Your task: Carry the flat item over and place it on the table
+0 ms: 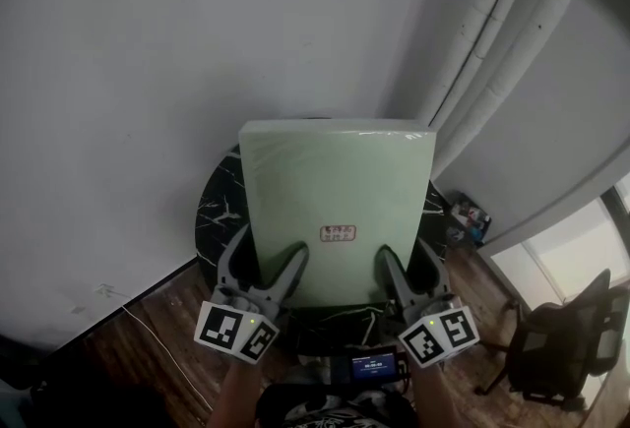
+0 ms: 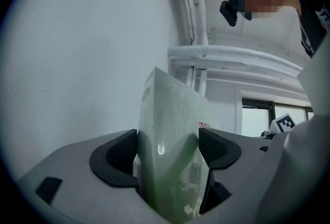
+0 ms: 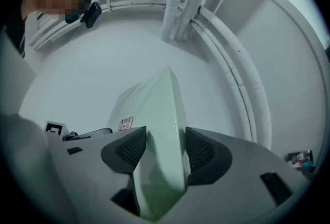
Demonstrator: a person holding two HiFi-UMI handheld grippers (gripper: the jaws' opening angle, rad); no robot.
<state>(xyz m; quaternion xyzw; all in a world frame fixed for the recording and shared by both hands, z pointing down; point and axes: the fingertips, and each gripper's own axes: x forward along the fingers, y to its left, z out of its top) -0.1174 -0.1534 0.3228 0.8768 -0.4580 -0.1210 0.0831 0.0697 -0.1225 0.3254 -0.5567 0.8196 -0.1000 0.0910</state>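
1. Right now the flat item (image 1: 335, 180), a pale green pkg in glossy wrap w/ a small red-and-white label (image 1: 338, 233), is held by both grippers at its near edge, one by each corner.
2. L gripper (image 1: 266, 264): jaws clamped on the pkg's near-left part. In the left gripper view its dark pads (image 2: 121, 153) press on both faces of the flat item (image 2: 170, 109), which rises up away from the L gripper (image 2: 168, 148); the label (image 2: 204, 125) peeks out just above the pad on the view's right.
3. R gripper (image 1: 409, 264): same story, jaws closed on the near-right part. In the right gripper view the flat item (image 3: 160, 104) sits squeezed btwn the pads (image 3: 200, 151) of the R gripper (image 3: 166, 148), label (image 3: 125, 123) on the face turned to the view's left.
4. Position: in the head view the pkg covers most of a round black marble-look table (image 1: 212, 210); only the table's rim shows at both sides. Can't tell if the pkg touches the top or hangs above it.
5. Surroundings: white wall (image 1: 148, 72) behind, white pipes (image 1: 502, 23) running down at upper right, wood floor (image 1: 167, 318) w/ a thin cable (image 1: 162, 347), dark office chair (image 1: 571, 337) at far right.
6. Marker cubes (image 1: 236, 330) sit at the grippers' rear; a small lit screen (image 1: 374, 364) shows btwn them, low centre.
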